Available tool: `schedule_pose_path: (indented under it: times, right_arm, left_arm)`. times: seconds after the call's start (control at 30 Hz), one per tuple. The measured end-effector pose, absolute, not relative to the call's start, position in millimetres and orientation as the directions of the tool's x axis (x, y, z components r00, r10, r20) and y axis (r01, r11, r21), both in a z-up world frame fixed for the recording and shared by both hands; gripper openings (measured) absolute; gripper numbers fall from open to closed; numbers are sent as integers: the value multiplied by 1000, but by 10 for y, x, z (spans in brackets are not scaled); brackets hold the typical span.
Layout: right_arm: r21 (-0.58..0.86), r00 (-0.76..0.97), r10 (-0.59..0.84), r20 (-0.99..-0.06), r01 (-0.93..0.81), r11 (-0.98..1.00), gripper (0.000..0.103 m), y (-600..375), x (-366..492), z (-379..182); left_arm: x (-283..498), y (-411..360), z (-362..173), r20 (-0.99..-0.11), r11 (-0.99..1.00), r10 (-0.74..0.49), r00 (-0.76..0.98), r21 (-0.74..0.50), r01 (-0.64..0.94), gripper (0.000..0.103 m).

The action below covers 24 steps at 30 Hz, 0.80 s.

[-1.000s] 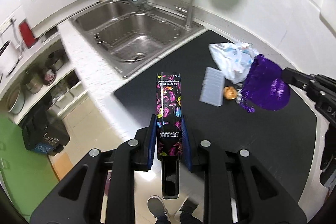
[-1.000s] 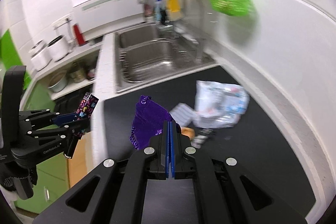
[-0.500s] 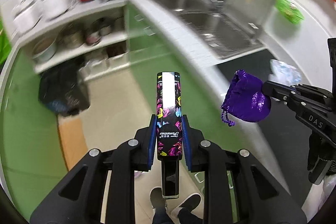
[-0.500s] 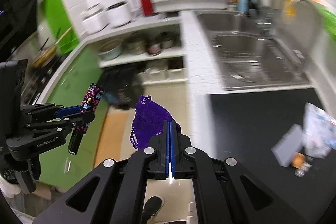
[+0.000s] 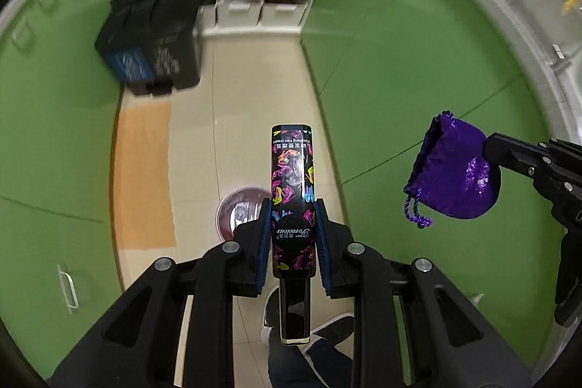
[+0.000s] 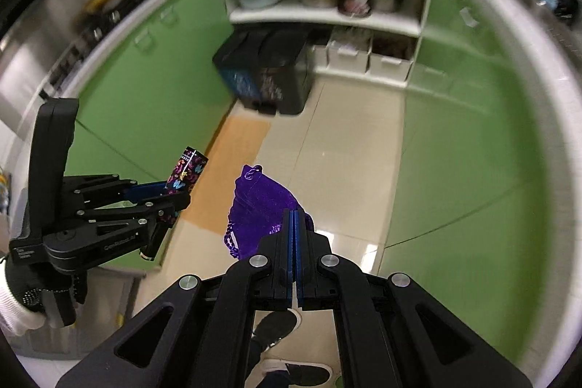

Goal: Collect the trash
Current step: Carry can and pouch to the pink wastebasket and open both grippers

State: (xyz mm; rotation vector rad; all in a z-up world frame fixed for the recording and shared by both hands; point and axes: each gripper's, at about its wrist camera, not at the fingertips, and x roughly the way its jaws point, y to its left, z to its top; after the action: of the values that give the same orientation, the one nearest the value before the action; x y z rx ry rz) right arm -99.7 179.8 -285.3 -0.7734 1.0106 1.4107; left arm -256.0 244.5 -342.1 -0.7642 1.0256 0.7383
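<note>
Even, bright indoor light fills both views. Fisheye bending curves the green cabinet fronts (image 5: pixel 418 68) toward dark corners. Motion blur smears the black floor bin (image 6: pixel 267 75) and shelves, while the glossy beige floor tiles (image 6: pixel 349 148) show soft glare.

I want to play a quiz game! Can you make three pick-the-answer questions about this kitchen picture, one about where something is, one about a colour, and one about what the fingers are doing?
1. Where is the black bin?
A. On the floor under the shelf
B. In the sink
C. On the stove

2. What colour is the pouch?
A. Red
B. Purple
C. White

3. What are the left gripper fingers doing?
A. Spread wide, holding nothing
B. Shut on the tube
C. Pinching the pouch

Answers:
1. A, it stands on the tiles below the pots.
2. B, the cloth is shiny purple.
3. B, blue pads press both sides of the tube.
</note>
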Motion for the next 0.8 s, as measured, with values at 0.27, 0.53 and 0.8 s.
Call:
schedule_pose_path:
  times: [0.27,0.53,0.8]
  right_arm:
    - [129,-111,331,-937,-991,33,0,2022,-1052,-4095]
    - [139,-127,256,-958,-990,27,0,2104,-1151,-5019]
    - [170,-170,215,-962,-985,-15,0,2346,-1473,-5506]
  left_arm:
    - [-2665,2675,-4849,-943,488,111,314,-224,-844,30]
    - [-2834,2820,-5659,-932,419,92,352,-284,-863,94]
    - [-3309,2896,-5534,-933,360,144,330,-262,-896,100]
